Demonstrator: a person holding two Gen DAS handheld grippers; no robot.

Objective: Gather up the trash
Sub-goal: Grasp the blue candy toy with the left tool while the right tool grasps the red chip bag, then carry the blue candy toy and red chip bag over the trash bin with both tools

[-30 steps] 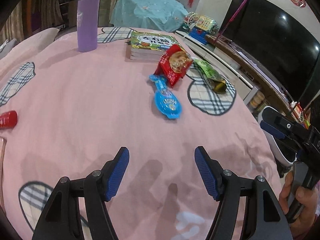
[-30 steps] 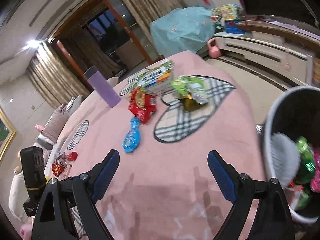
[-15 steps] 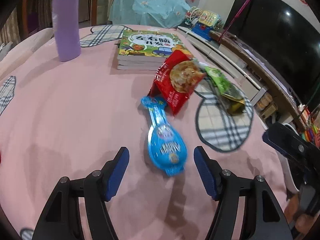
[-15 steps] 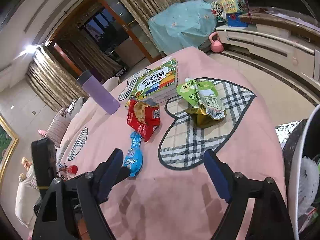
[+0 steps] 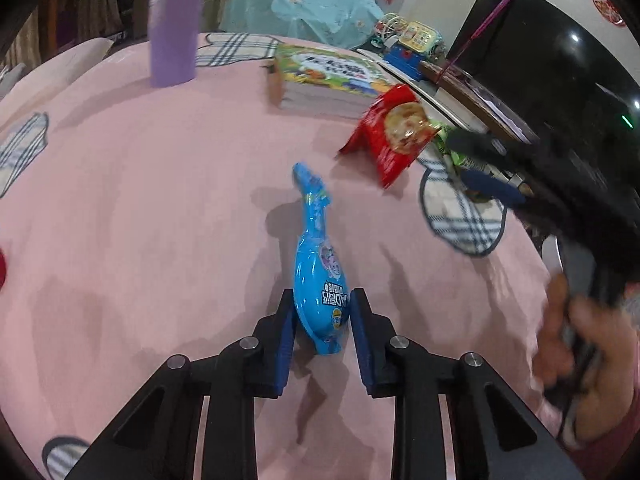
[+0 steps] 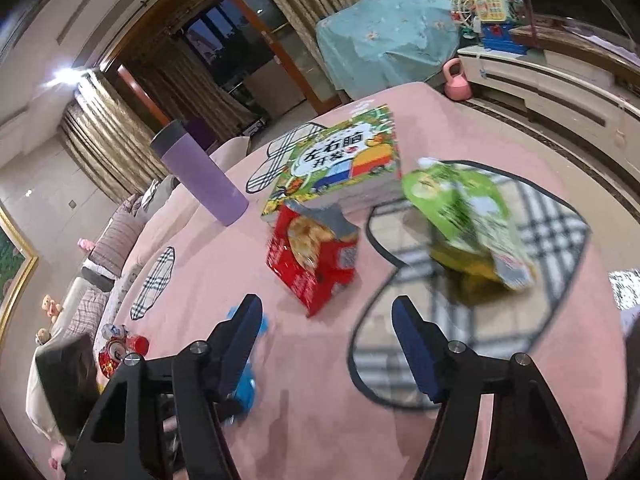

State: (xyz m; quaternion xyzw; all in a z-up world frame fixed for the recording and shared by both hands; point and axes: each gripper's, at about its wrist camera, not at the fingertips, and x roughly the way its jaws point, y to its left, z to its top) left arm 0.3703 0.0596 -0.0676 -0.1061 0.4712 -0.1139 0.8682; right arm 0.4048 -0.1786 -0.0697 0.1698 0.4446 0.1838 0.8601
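The left gripper (image 5: 321, 322) is clenched on the wide end of a blue wrapper (image 5: 318, 276), whose narrow neck points away over the pink cloth (image 5: 140, 200) covering the counter. The right gripper (image 6: 326, 340) hangs released above the same cloth, nothing between its blue pads (image 6: 414, 348); its left finger partly hides the blue wrapper (image 6: 244, 384) in that view.

Just past the right gripper lies a red snack bag (image 6: 314, 258), torn open at the top, with no object between it and the gripper. To its right a green pouch (image 6: 464, 220), blurred, sits on a plaid heart patch (image 6: 540, 280). Behind the red bag a stack of books (image 6: 340, 168) lies flat, the bag's top close against its edge. A purple tumbler (image 6: 200, 172) stands upright to the left of the books.

Three pieces of trash show: one blue, one red, one green. Far left, near the counter's edge, some red cans (image 6: 120, 350) sit well apart from the rest; their number is unclear.

Beyond the counter are a teal-covered piece of furniture (image 6: 388, 48), a pink kettlebell (image 6: 458, 82) on the floor, gold curtains (image 6: 104, 140) and a dark television (image 5: 560, 52).
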